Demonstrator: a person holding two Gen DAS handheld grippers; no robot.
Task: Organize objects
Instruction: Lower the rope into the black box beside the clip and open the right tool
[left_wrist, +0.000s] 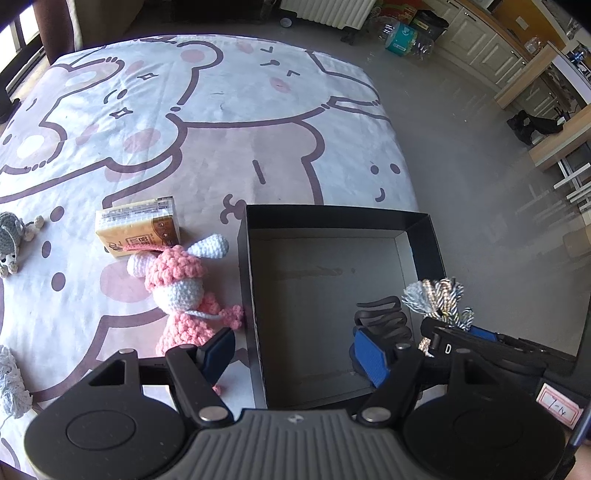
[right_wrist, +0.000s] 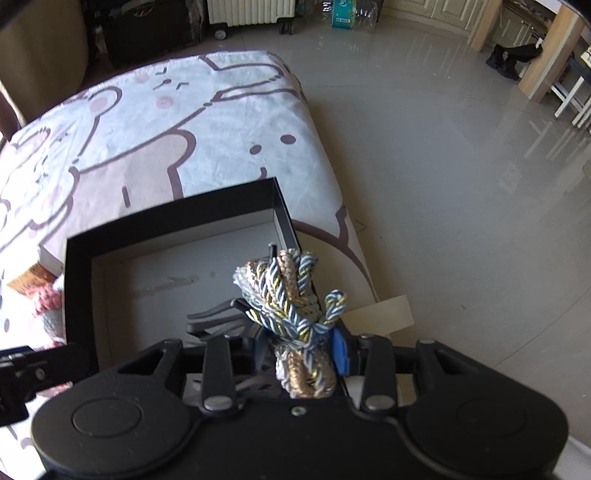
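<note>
Overhead, right gripper (right_wrist: 301, 349) clamped on rope bundle (right_wrist: 291, 295) above black box (right_wrist: 77, 266) — left gripper (left_wrist: 295, 350) half-open, empty.

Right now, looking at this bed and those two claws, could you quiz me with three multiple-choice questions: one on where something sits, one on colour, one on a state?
1. Where does the pink crochet doll lie?
A. inside the black box
B. on the bedsheet, left of the black box
C. on the floor

2. What colour are the outer walls of the box?
A. black
B. red
C. white

3. What is between the right claw's fingers?
A. nothing
B. the tissue pack
C. a bundle of twisted cord

Answers:
1 B: the doll rests on the cartoon sheet beside the box's left wall.
2 A: the walls are black, with a pale floor inside.
3 C: the cord bundle, blue, gold and tan, sits between the blue pads over the box; the tissue pack lies on the sheet.
</note>
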